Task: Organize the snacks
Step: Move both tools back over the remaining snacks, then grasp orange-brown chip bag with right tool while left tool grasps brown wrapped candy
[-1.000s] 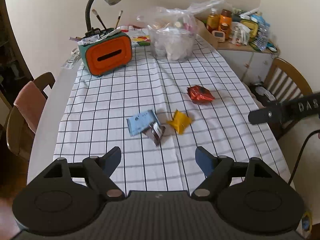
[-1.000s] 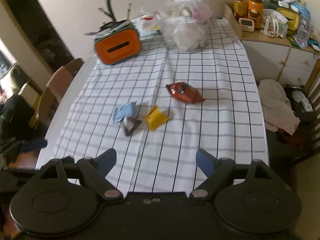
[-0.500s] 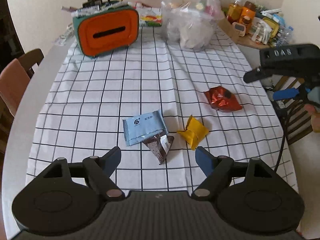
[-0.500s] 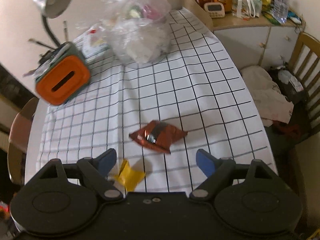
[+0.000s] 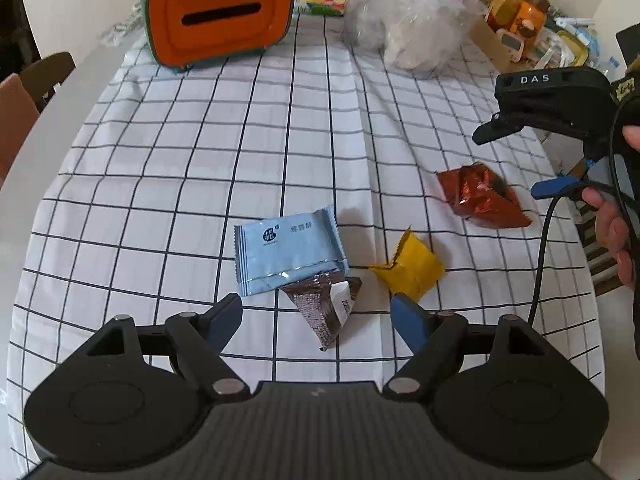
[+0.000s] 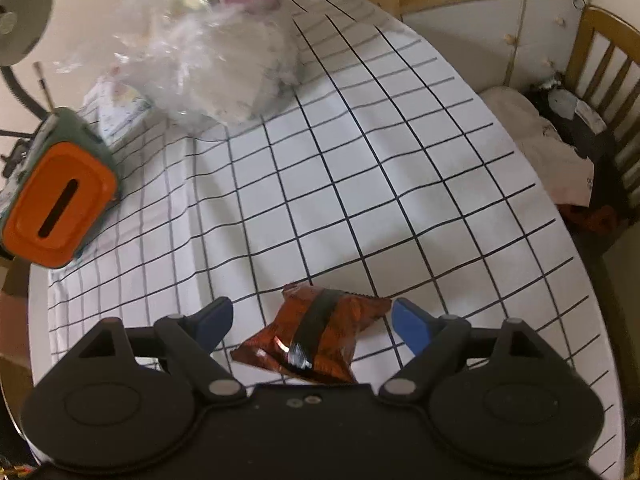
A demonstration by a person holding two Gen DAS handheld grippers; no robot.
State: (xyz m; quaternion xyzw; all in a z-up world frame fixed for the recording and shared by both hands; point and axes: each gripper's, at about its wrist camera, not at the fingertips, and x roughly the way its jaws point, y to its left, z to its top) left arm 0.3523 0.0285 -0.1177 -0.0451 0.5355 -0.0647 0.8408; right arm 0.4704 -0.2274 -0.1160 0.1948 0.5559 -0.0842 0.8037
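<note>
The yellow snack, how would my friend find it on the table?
Find the checked tablecloth and the cluster of wrappers near its front edge. The yellow snack sits right of the light blue packet and the brown triangular wrapper. It alone is plain yellow and pillow-shaped.

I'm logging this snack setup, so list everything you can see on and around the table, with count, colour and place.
blue packet: 1, light blue, cloth centre, overlapping the brown packet
brown packet: 1, brown and silver, between the left gripper's jaws
yellow packet: 1, yellow, right of the blue packet
red packet: 1, red-brown foil, between the right gripper's jaws
tissue box: 1, orange front, green body, far left of the cloth
plastic bag: 1, clear, full, far end of the cloth
tablecloth: 1, white with black grid
wooden chair: 1, right of the table
sideboard: 1, pale, cluttered top, far right
left gripper: black, blue pads, open
right gripper: black, blue pads, open
</note>
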